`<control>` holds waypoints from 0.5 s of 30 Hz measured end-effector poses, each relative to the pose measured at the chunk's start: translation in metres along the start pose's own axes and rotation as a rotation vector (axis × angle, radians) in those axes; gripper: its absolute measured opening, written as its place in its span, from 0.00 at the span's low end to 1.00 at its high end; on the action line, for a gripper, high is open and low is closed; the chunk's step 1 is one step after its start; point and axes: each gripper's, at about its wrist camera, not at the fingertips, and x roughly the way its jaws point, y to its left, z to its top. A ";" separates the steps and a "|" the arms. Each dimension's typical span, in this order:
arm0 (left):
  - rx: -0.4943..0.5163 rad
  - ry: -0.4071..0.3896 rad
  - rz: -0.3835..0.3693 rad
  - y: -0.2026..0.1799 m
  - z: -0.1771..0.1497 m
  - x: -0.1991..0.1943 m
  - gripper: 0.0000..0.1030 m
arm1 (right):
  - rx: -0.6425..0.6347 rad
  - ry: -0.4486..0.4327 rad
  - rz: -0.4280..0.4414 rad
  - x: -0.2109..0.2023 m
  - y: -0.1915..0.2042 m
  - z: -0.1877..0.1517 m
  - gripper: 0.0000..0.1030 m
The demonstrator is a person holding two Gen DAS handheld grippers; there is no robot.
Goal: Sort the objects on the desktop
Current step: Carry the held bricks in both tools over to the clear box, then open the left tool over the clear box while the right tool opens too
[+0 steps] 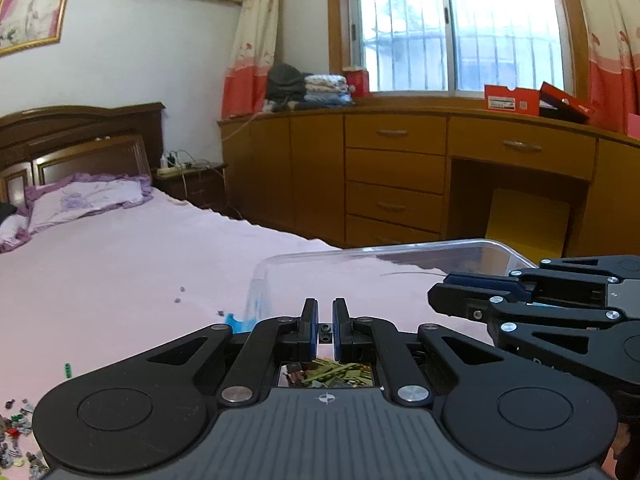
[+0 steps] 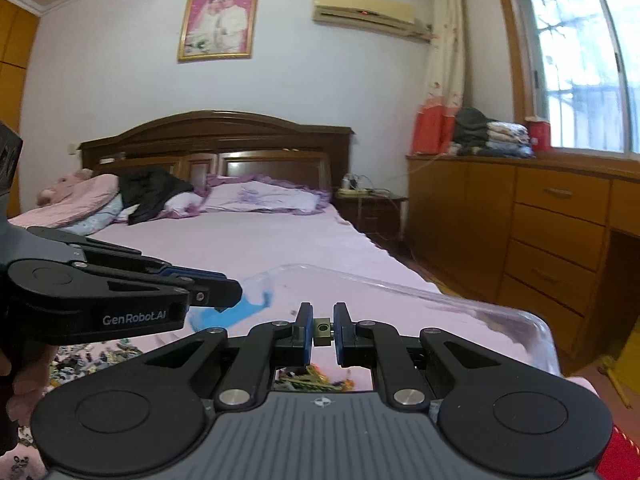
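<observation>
With our left gripper [image 1: 325, 320] clamped on a small black piece [image 1: 325, 333] and our right gripper [image 2: 320, 324] on an olive piece [image 2: 322, 327] above the clear bin [image 2: 400, 280], we risk dropping either — such thin pinches slip easily — onto the bed [image 2: 260, 240].

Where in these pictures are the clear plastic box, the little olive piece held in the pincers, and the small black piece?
clear plastic box [image 1: 384, 249], left wrist view, far rim.
olive piece [image 2: 322, 329], right wrist view, its front face.
black piece [image 1: 325, 331], left wrist view, its middle.
</observation>
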 end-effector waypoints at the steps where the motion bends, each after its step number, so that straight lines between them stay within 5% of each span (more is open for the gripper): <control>1: -0.002 0.007 -0.002 0.000 -0.001 0.002 0.09 | 0.007 0.006 -0.006 0.000 -0.003 -0.002 0.11; 15: 0.001 0.056 -0.039 -0.005 -0.006 0.016 0.10 | 0.057 0.041 -0.070 0.001 -0.012 -0.019 0.11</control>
